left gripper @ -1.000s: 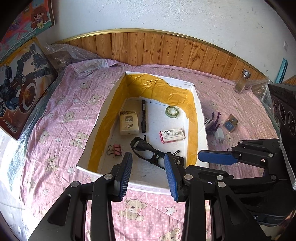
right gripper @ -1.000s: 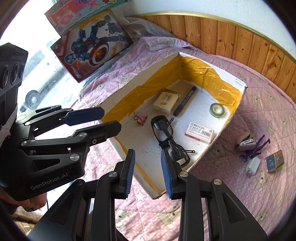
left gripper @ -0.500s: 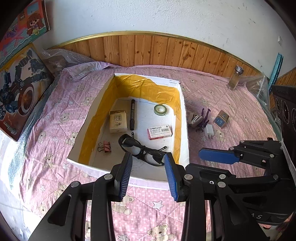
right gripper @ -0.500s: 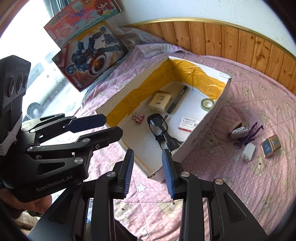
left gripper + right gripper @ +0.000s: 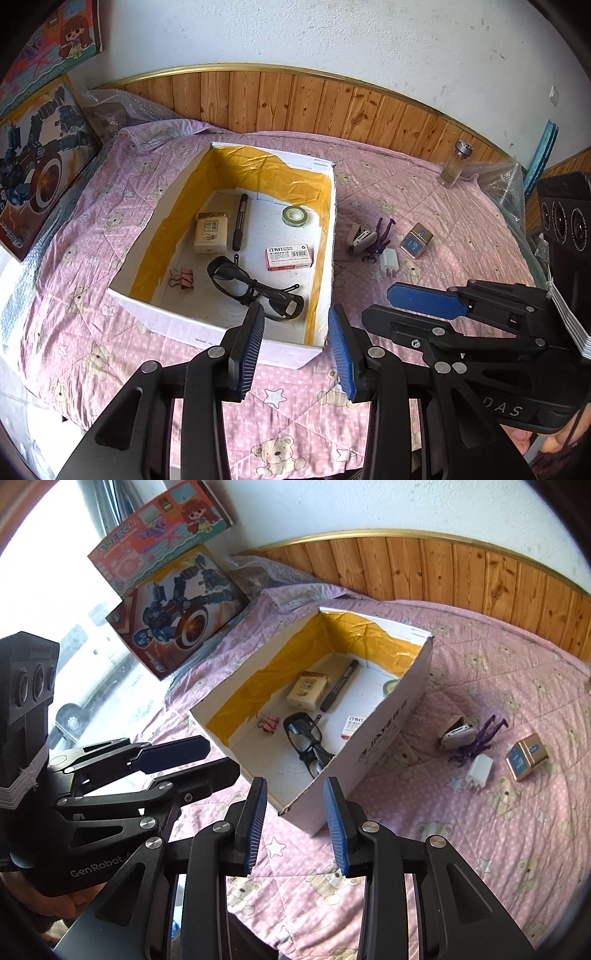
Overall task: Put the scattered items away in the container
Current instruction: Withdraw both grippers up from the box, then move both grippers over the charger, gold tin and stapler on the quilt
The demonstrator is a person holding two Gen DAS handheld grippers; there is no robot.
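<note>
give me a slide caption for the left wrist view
Both open grippers hover before the box; four items remain outside.

Both black grippers (image 5: 295, 325) (image 5: 293, 797) carry ribbed blue pads and silver screws.

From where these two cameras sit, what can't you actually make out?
- Tape roll: in the right wrist view, mostly hidden behind the box wall.
- Staple packet: half cut off there by the same wall; its print is too small in either view.
- Glasses: the near lens is hidden by that wall.
- Purple item: too small to identify.
</note>
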